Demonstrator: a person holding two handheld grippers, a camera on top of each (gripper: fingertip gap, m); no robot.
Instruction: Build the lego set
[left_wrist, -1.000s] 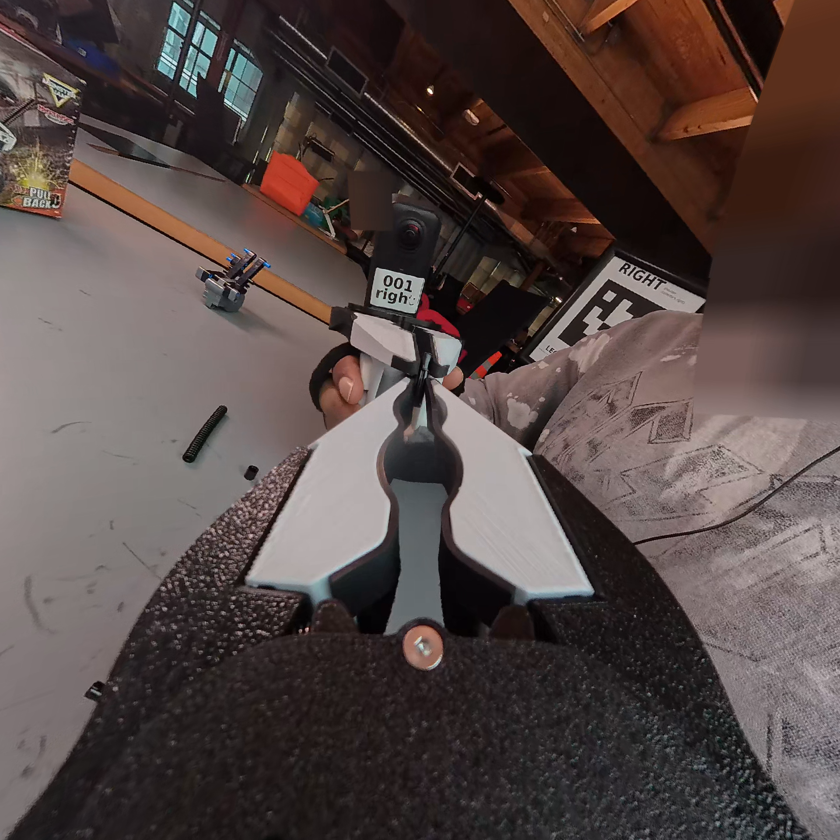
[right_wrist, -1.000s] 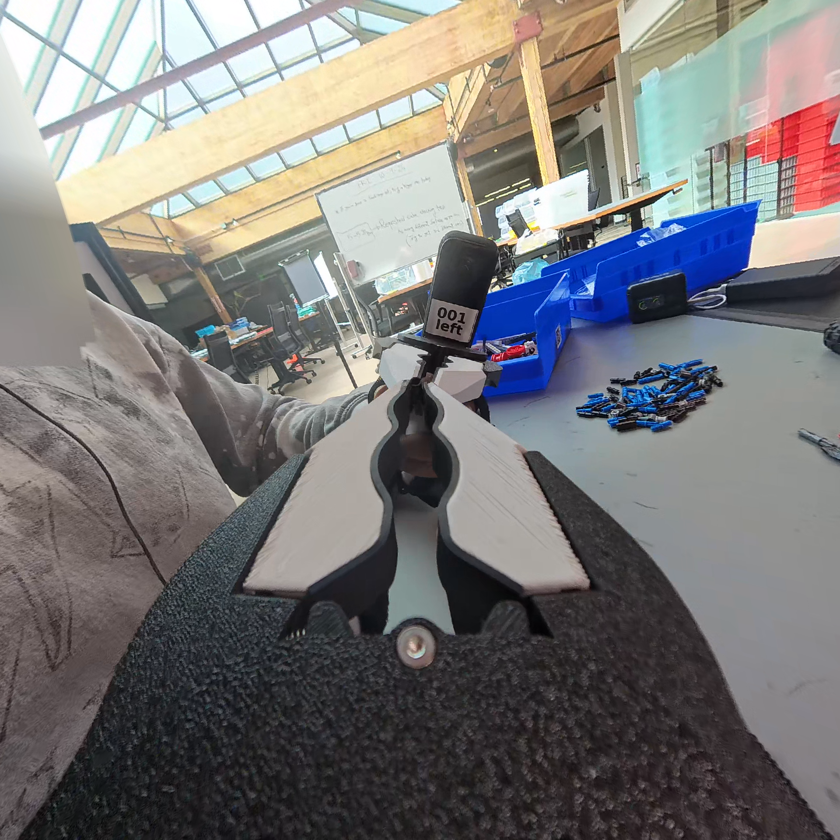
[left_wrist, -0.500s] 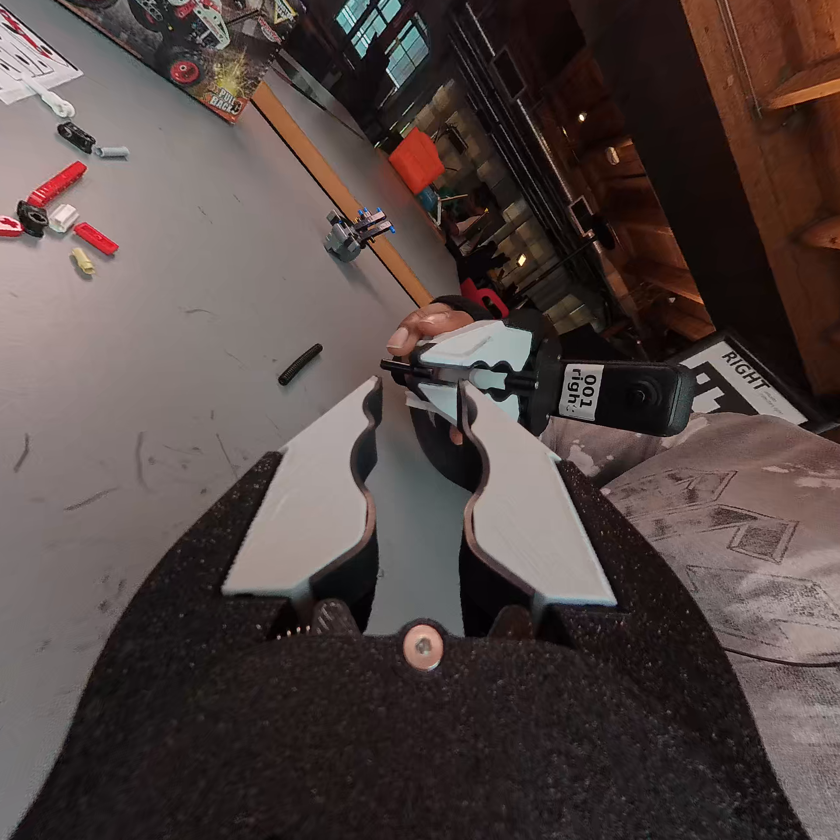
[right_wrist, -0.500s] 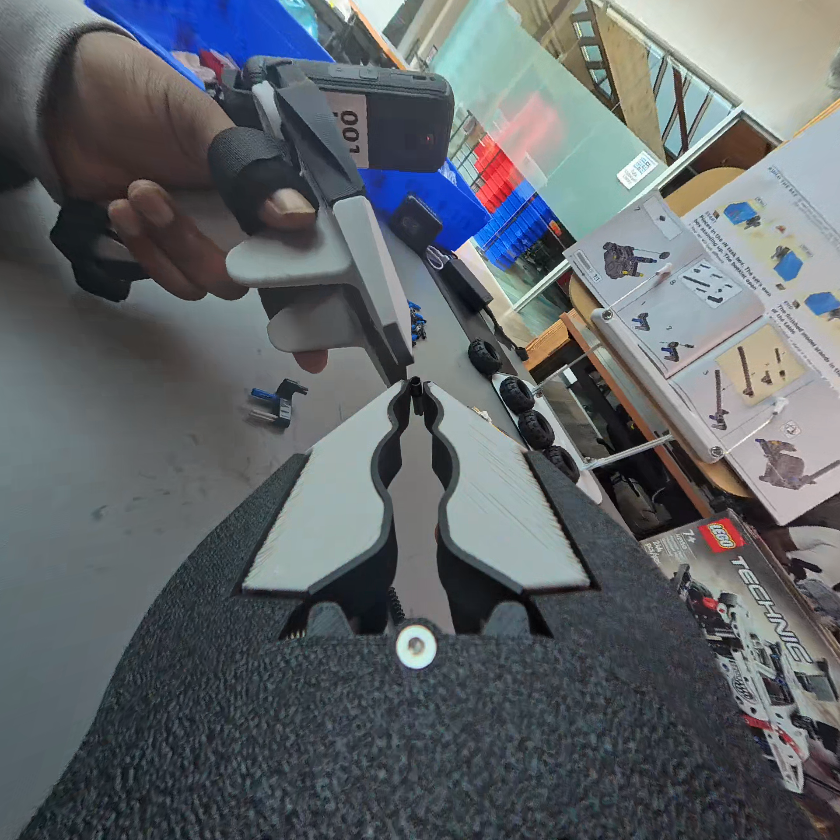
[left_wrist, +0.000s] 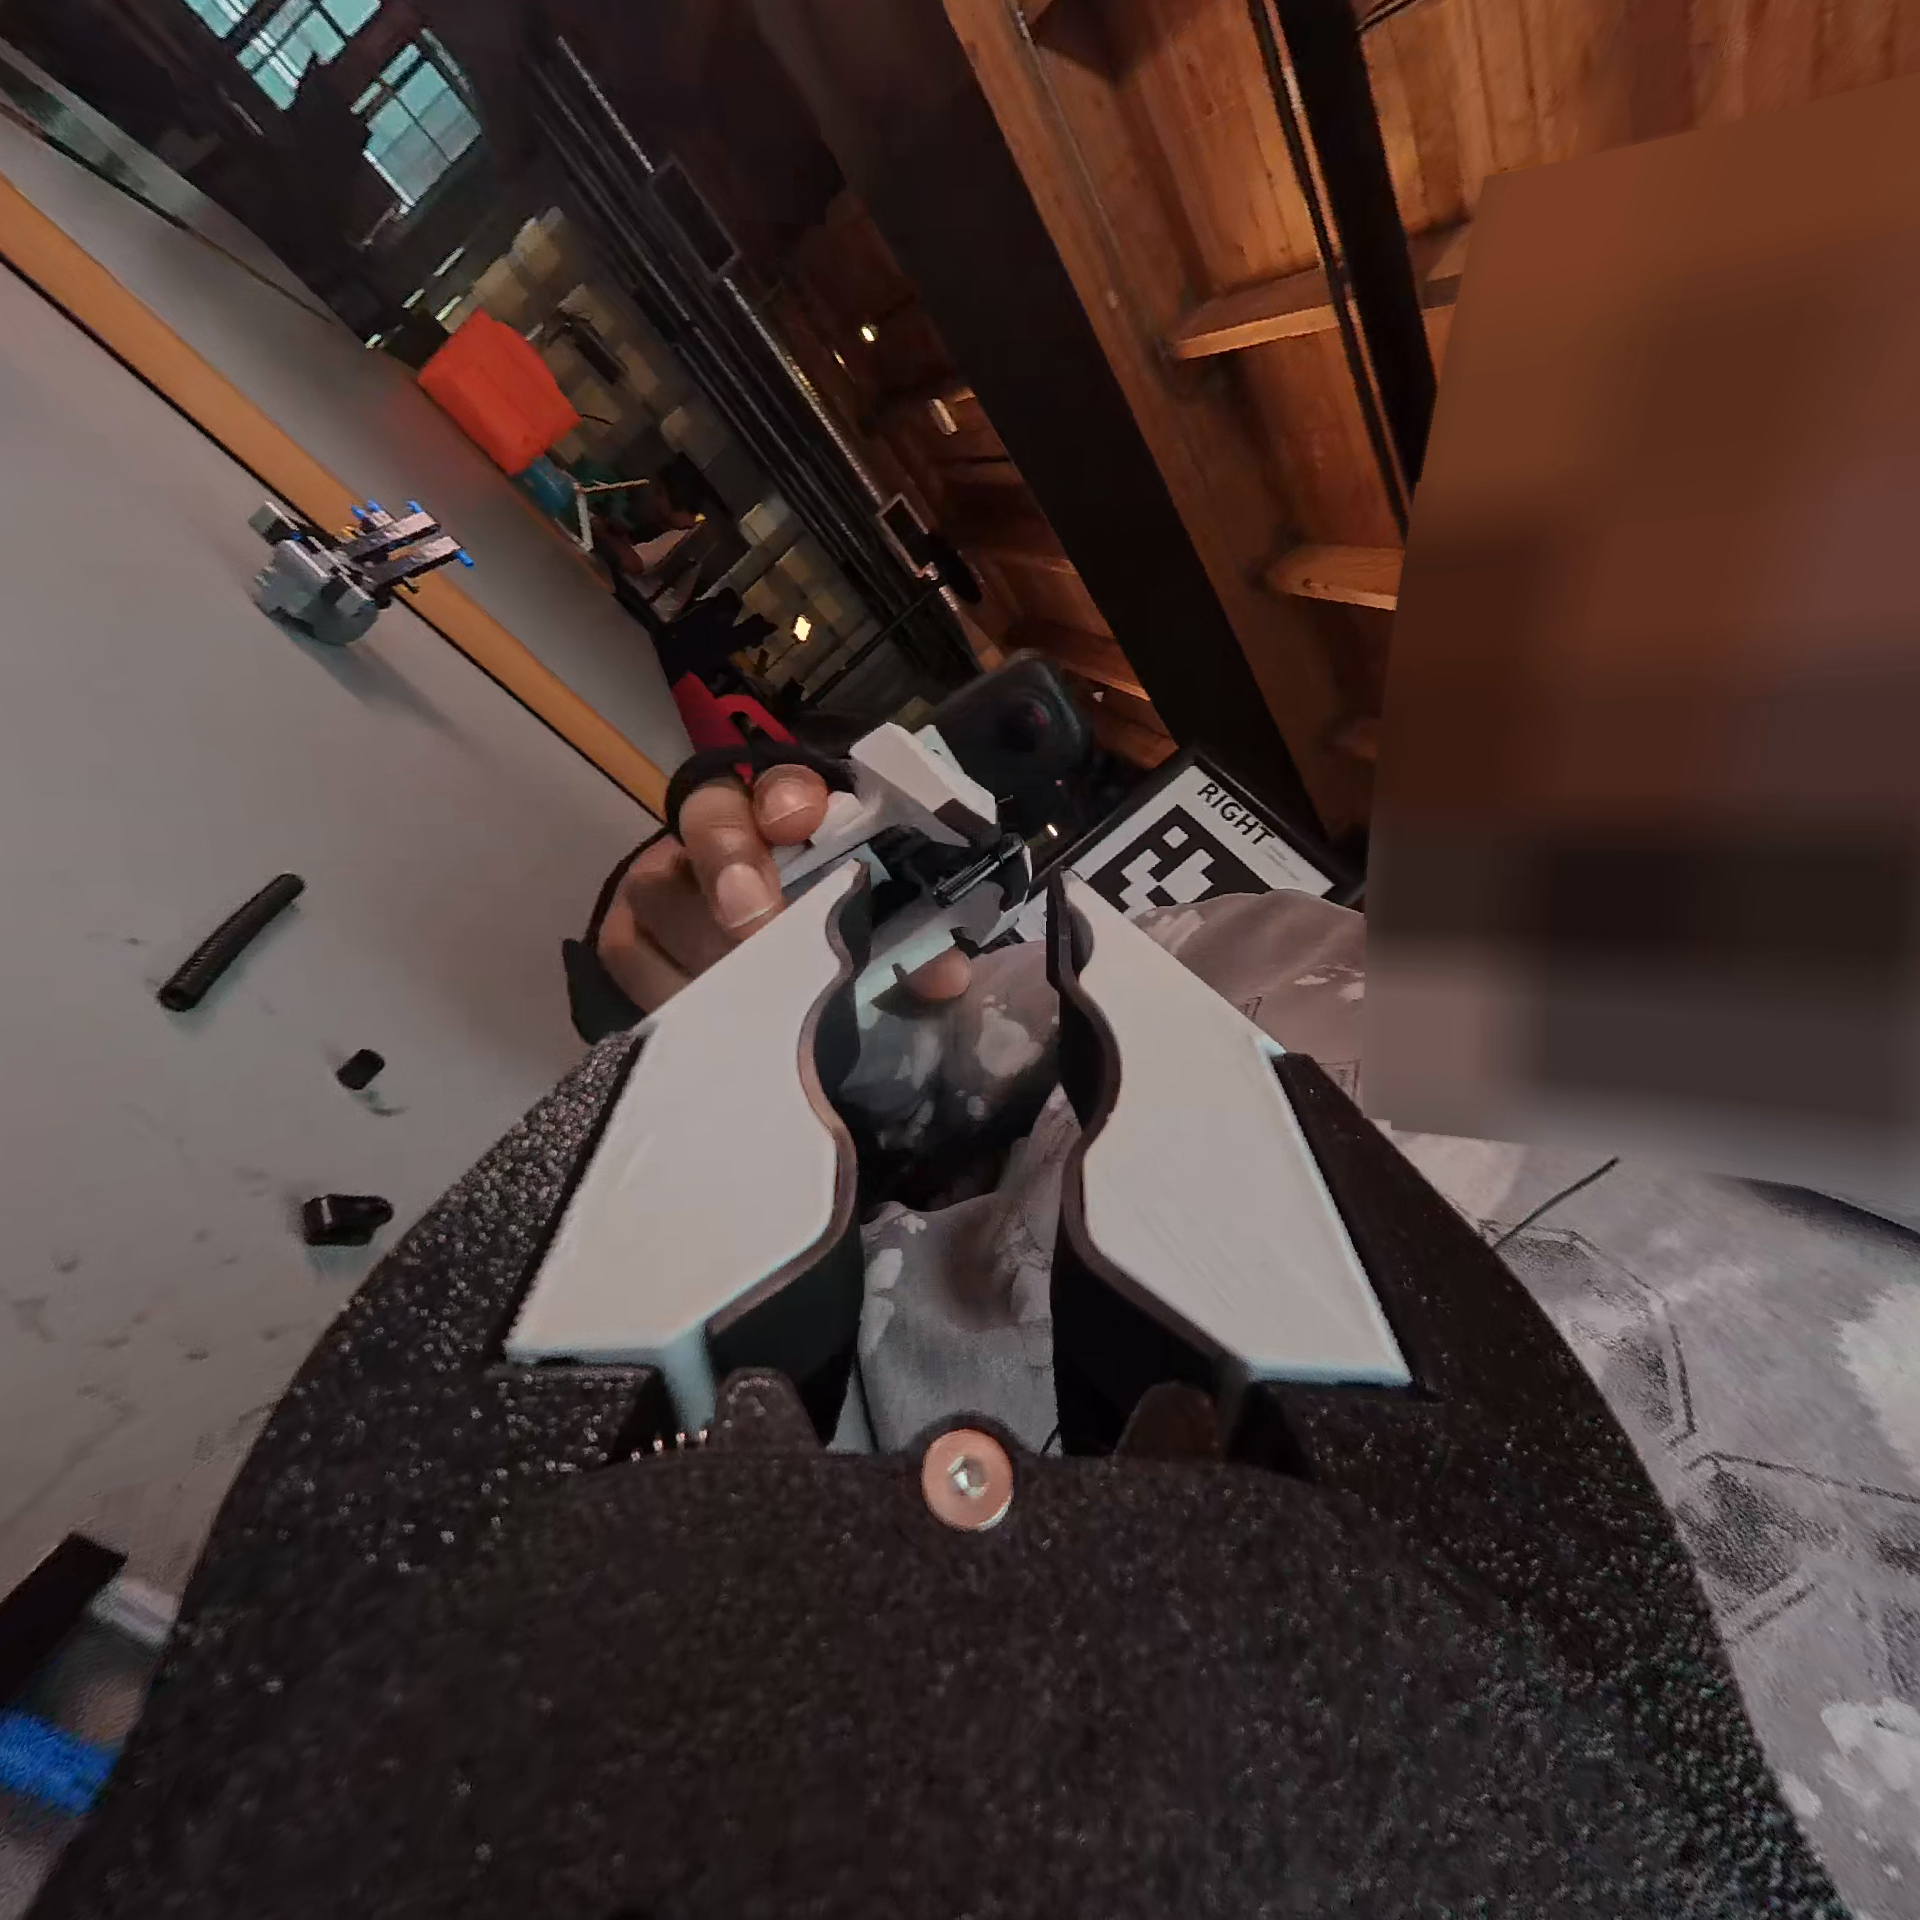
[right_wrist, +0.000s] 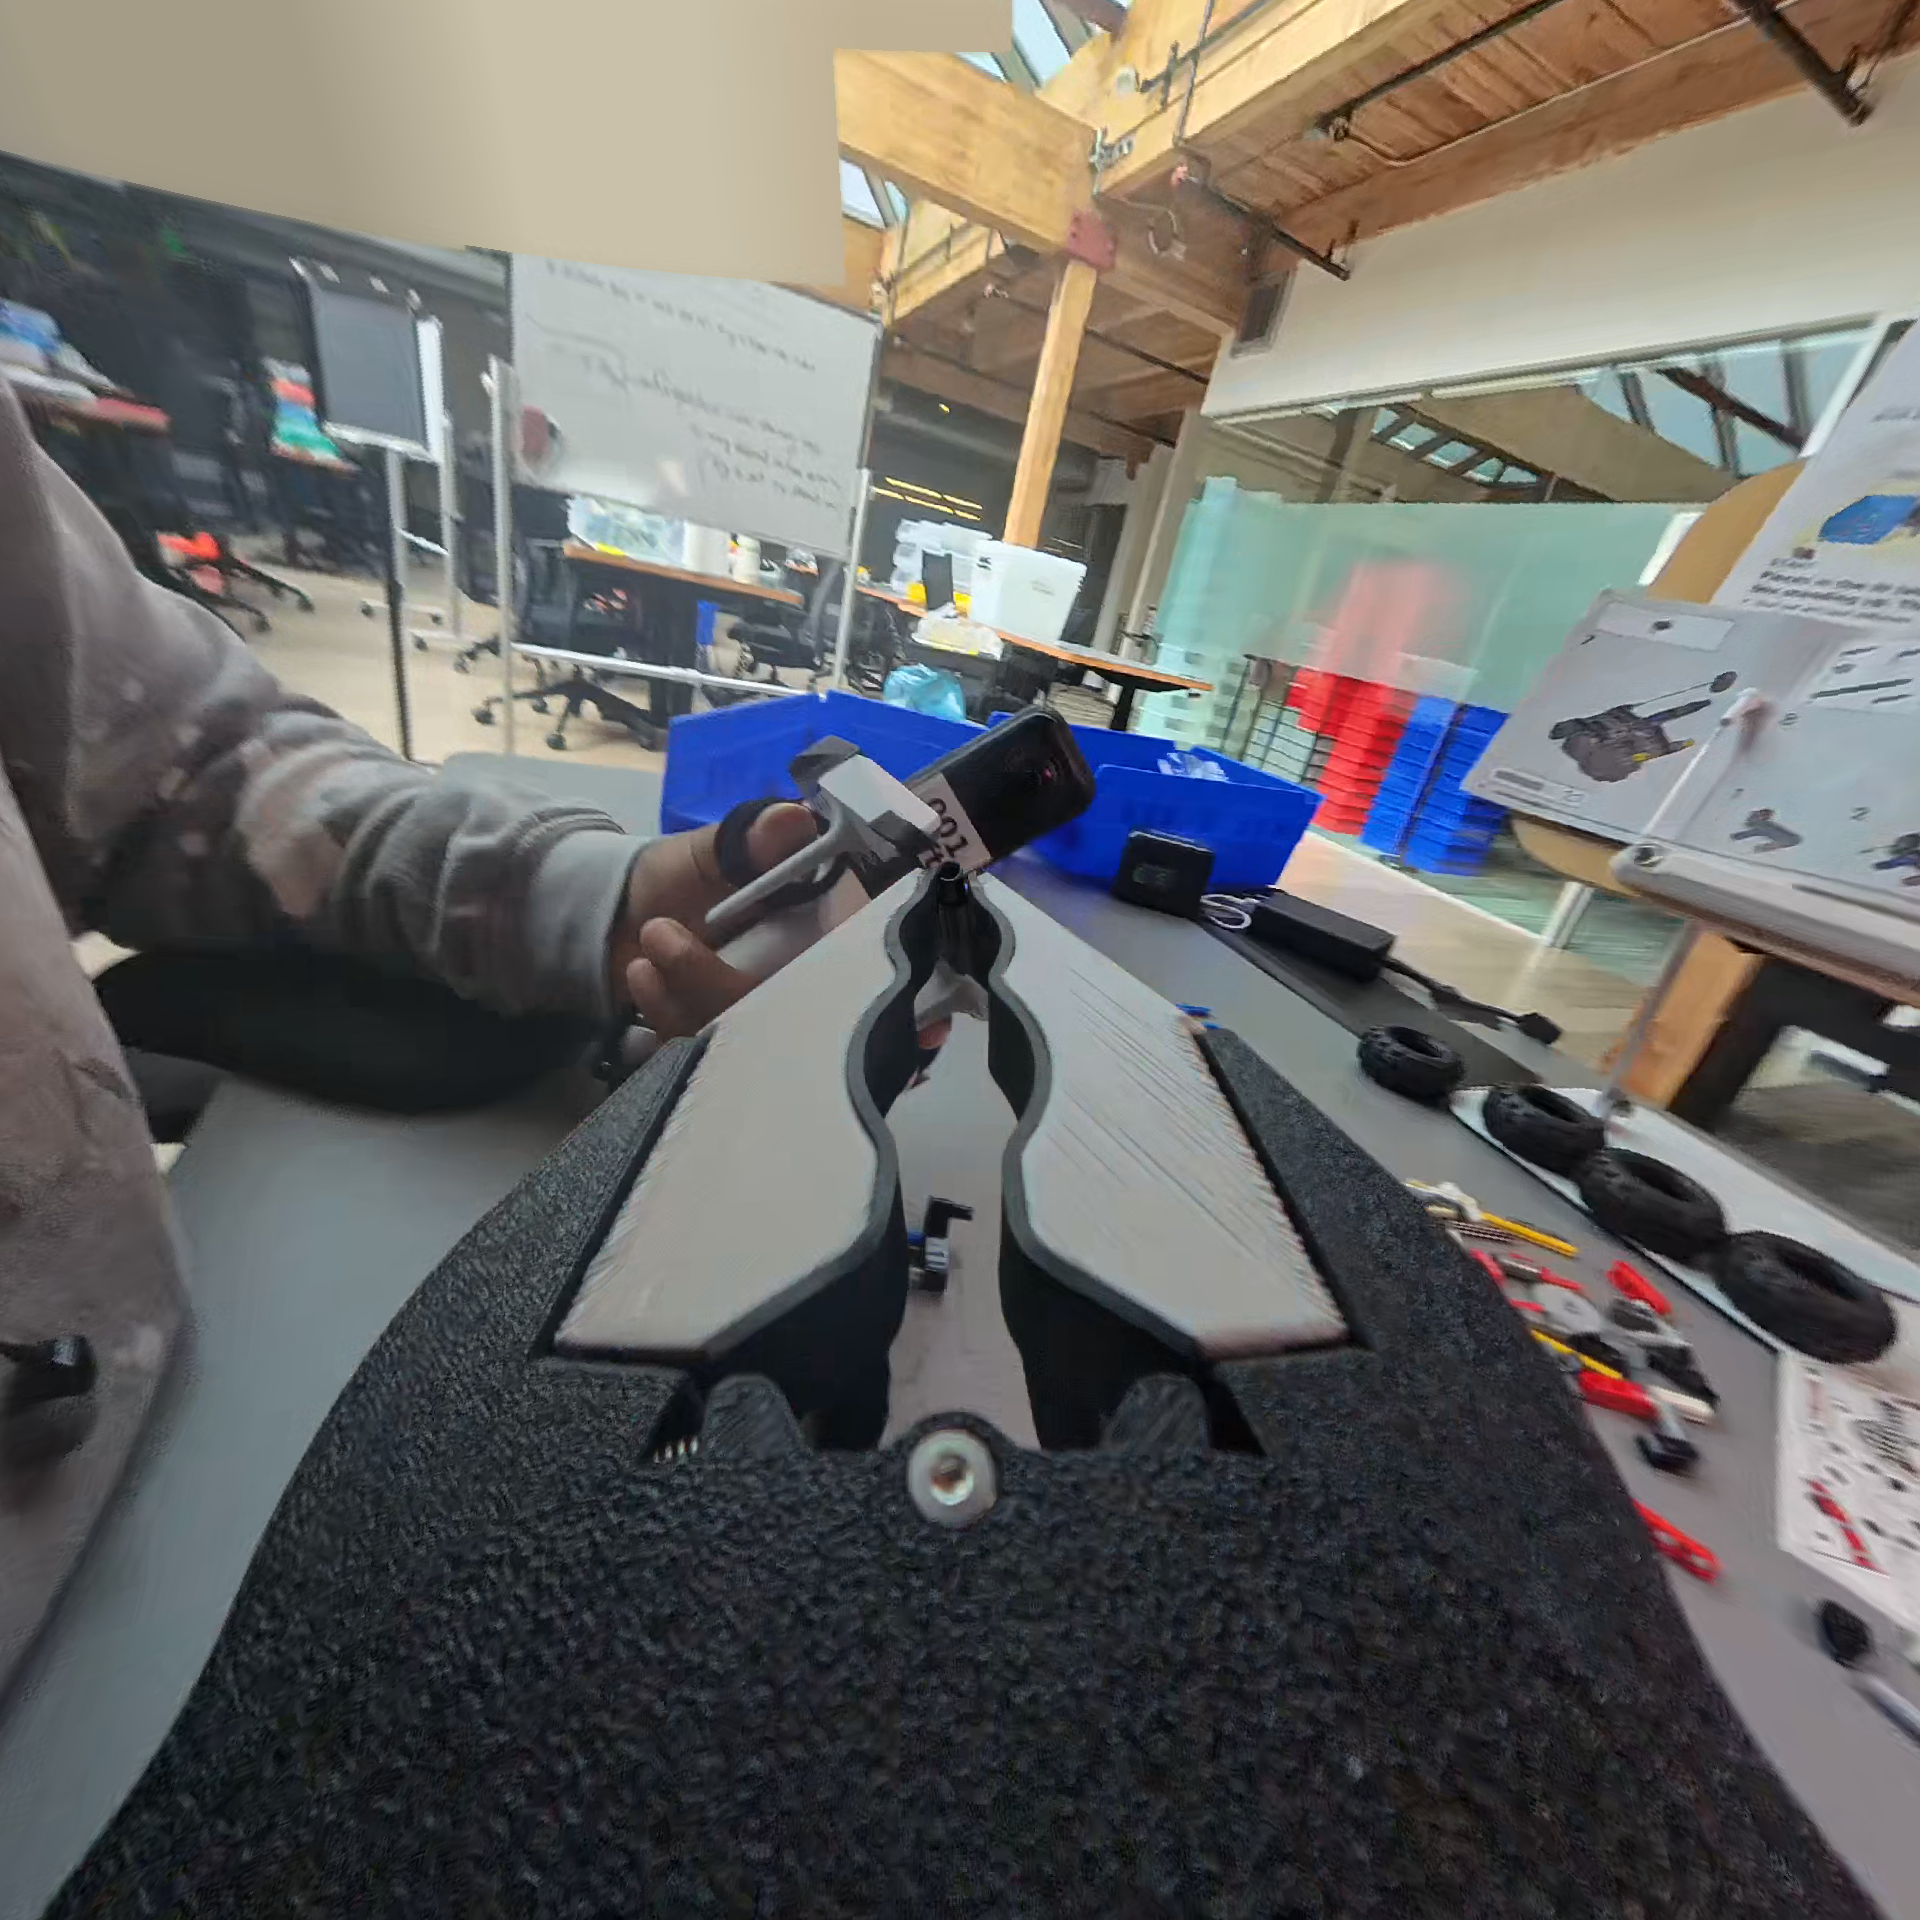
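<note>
My left gripper (left_wrist: 958, 883) is open and empty, held off the table with its fingers about a hand's width apart. My right gripper (right_wrist: 951, 891) is shut on a small black pin (right_wrist: 950, 896), which stands up between its tips. In the left wrist view the pin (left_wrist: 977, 871) sits just beyond and between the left fingertips. The two grippers face each other at close range. A grey partial lego assembly (left_wrist: 332, 577) with blue pins stands far off on the grey table (left_wrist: 156, 779).
A black ribbed tube (left_wrist: 231, 940) and two small black pieces (left_wrist: 361, 1067) lie on the table. Black tyres (right_wrist: 1652, 1200), loose red, yellow and black parts (right_wrist: 1600, 1340), a sticker sheet (right_wrist: 1860, 1475), an instruction booklet on a stand (right_wrist: 1714, 748) and blue bins (right_wrist: 1174, 821) are on the right. Less than 4 cm separates the two grippers' tips. The grey partial lego assembly (left_wrist: 332, 577) is about equally far from each gripper, around 40 cm.
My left gripper went from shut to open and let go of the pin. My right gripper kept hold of it. Both grippers swung round and now face each other again.
</note>
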